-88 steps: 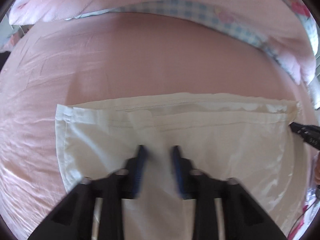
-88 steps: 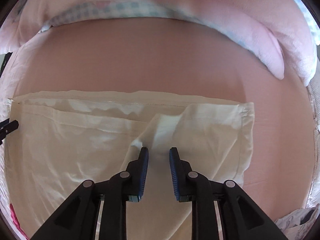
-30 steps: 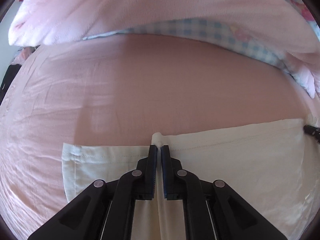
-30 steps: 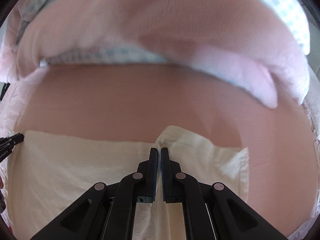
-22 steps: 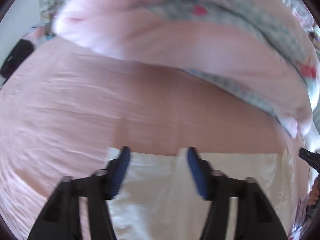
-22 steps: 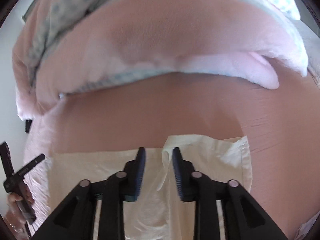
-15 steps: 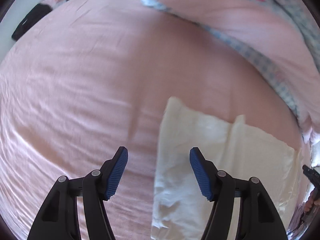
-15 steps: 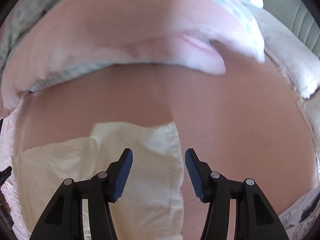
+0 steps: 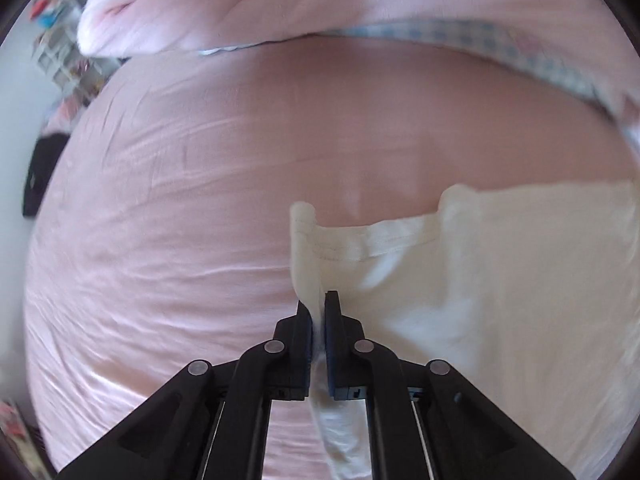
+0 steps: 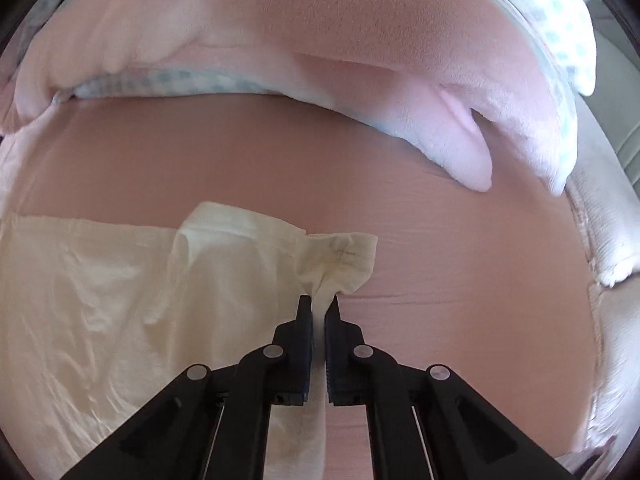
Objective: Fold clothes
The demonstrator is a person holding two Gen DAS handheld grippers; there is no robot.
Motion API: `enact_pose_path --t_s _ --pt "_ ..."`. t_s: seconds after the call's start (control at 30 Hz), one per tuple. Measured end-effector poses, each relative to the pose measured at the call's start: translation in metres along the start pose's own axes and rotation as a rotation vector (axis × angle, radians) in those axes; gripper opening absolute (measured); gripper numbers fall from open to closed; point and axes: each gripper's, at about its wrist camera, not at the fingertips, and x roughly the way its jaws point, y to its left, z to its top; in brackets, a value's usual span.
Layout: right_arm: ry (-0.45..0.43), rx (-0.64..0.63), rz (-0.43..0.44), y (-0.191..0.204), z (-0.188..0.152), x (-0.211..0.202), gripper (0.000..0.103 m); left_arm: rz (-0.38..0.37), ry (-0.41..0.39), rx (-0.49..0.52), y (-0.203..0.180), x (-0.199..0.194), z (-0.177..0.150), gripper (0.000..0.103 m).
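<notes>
Cream cotton garment [image 9: 500, 280], thin and limp, lies flat on the pink bedsheet [image 9: 180, 220] toward its near edge. Left gripper [image 9: 318, 312] pinches its left hem corner; right gripper [image 10: 319, 312] pinches the right. Likely light, so corners suit lifting.

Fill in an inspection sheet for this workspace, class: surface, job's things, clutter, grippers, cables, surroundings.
Surface: pink bedsheet, lightly wrinkled.
Job's things: cream garment lying on the sheet, partly folded, edges bunched where pinched.
Clutter: nothing seen on the sheet.
Grippers: left gripper shut on the garment's left edge; right gripper shut on its right corner.
Cables: nothing seen.
Surroundings: pink blanket with blue-checked lining heaped beyond the garment; blurred shelves and a dark object off the bed's left side.
</notes>
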Motion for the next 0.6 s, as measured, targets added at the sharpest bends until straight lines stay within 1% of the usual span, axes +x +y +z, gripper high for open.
enact_pose_path --t_s 0.03,0.07,0.13,0.2,0.23,0.27,0.3,0.33,0.37,0.4,0.43,0.47,0.5,0.53,0.57,0.6 --pt "0.015 -0.030 -0.017 -0.002 -0.001 0.005 0.002 0.016 0.018 0.022 0.001 0.007 0.001 0.004" --pt "0.031 -0.043 -0.027 -0.002 -0.001 0.011 0.002 0.022 0.021 0.015 0.003 0.014 -0.003 0.007" --pt "0.056 -0.062 -0.047 -0.003 -0.003 0.024 0.003 0.033 0.028 0.000 0.006 0.026 -0.009 0.008" --pt "0.038 -0.032 -0.068 -0.003 -0.005 0.026 0.003 0.079 0.003 0.035 -0.001 0.024 -0.011 0.008" --pt "0.029 -0.013 -0.072 -0.004 -0.006 0.026 0.003 0.076 -0.007 0.033 0.000 0.021 -0.014 0.008" --pt "0.021 0.018 -0.059 -0.009 -0.008 0.025 0.010 0.047 -0.005 0.001 0.007 0.015 -0.019 0.011" --pt "0.018 0.052 -0.042 -0.016 -0.009 0.023 0.019 0.018 -0.002 -0.032 0.014 0.008 -0.025 0.013" --pt "0.030 0.100 -0.014 -0.026 -0.009 0.020 0.025 -0.006 0.006 -0.092 0.023 0.005 -0.022 0.025" --pt "0.035 0.147 0.012 -0.036 -0.010 0.016 0.032 -0.017 -0.020 -0.132 0.031 -0.004 -0.024 0.036" --pt "0.018 0.190 0.034 -0.046 -0.012 0.007 0.032 -0.027 -0.046 -0.172 0.038 -0.014 -0.026 0.041" --pt "0.002 0.233 0.055 -0.057 -0.014 -0.002 0.032 -0.049 -0.087 -0.177 0.041 -0.027 -0.031 0.047" --pt "-0.016 0.267 0.069 -0.065 -0.017 -0.012 0.032 -0.058 -0.111 -0.160 0.038 -0.038 -0.038 0.049" --pt "-0.037 0.269 0.058 -0.068 -0.021 -0.024 0.032 -0.069 -0.122 -0.132 0.031 -0.048 -0.044 0.049" --pt "-0.053 0.269 0.050 -0.071 -0.026 -0.035 0.032 -0.110 -0.118 -0.088 0.014 -0.056 -0.044 0.049" --pt "-0.049 0.257 0.051 -0.070 -0.034 -0.043 0.032 -0.151 -0.115 -0.043 -0.004 -0.064 -0.043 0.049" --pt "-0.034 0.240 0.059 -0.066 -0.046 -0.050 0.032 -0.190 -0.112 0.011 -0.025 -0.072 -0.053 0.049"
